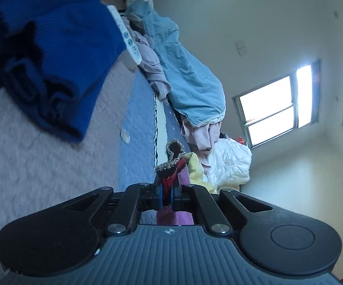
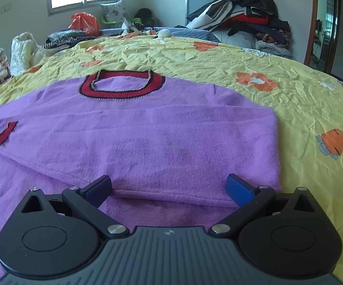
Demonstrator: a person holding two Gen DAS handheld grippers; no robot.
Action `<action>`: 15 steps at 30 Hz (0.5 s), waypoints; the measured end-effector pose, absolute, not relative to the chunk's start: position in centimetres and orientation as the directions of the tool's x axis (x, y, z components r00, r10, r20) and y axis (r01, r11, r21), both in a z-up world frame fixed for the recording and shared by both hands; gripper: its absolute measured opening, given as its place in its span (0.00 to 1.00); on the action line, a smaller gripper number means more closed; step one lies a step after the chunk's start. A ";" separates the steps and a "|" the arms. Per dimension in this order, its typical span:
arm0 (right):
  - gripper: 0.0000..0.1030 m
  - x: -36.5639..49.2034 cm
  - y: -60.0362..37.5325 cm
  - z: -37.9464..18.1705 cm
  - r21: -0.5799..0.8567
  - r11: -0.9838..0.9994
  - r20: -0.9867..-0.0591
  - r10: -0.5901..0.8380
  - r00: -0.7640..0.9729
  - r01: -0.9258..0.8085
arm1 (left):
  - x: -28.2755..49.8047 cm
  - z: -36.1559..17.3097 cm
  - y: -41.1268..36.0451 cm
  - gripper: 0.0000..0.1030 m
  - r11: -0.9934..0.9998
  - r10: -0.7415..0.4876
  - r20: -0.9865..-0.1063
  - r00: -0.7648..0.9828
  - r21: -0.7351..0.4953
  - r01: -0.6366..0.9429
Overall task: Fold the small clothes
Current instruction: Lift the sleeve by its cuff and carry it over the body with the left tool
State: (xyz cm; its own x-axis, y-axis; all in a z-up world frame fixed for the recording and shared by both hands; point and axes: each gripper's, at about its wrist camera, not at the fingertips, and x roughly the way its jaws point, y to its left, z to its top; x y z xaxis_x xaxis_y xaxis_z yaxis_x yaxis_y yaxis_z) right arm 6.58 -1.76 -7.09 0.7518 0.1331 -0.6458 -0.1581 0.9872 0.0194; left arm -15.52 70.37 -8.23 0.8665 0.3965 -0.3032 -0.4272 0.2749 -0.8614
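While the left tool [image 1: 169, 196] is tilted hard over, its jaws are pinched together on a red and black cuff [image 1: 171, 166] with a glittery trim, and a strip of purple knit runs down from that cuff under the tool's body. Over on the right wrist view, the purple sweater [image 2: 147, 130] lies spread flat on the bed, on a yellow sheet [image 2: 302, 99] printed with orange flowers, its red and black collar [image 2: 121, 85] at the far end. One sleeve is folded in across the body, with its red cuff [image 2: 5, 137] showing at the left edge. Right tool [image 2: 169, 188] sits low at the near hem of the sweater, jaws spread wide apart, blue pads [image 2: 239, 188] either side of a fold of purple fabric and gripping nothing. Back in the left view, a blue knitted garment [image 1: 59, 47] lies crumpled on a pale quilted cover [image 1: 52, 166], with a light blue cloth [image 1: 185, 76] and a white padded jacket [image 1: 230, 163] heaped along the edge beside the window [image 1: 278, 99]
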 end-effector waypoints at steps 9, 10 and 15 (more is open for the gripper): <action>1.00 6.3 1.7 -6.1 0.025 0.967 -0.638 0.211 0.741 -0.254 | -8.3 -0.4 71.4 0.06 0.426 0.344 -0.185 0.921 -0.843 -0.329; 1.00 6.5 2.8 -6.1 0.018 0.961 -0.635 0.223 0.740 -0.275 | -7.8 0.2 71.1 0.06 0.432 0.340 -0.175 0.924 -0.844 -0.319; 1.00 7.8 6.4 -7.1 -0.077 0.971 -0.652 0.123 0.748 -0.226 | -6.9 0.8 69.9 0.06 0.363 0.290 -0.147 0.946 -0.897 -0.250</action>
State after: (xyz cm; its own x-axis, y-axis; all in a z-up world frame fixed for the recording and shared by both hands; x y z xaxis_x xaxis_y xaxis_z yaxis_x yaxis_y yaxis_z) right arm 7.85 6.41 -7.06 0.7479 0.1226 -0.6524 -0.2263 0.9710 -0.0770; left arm -6.87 69.86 0.84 0.9458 0.2899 -0.1466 -0.2504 0.3632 -0.8974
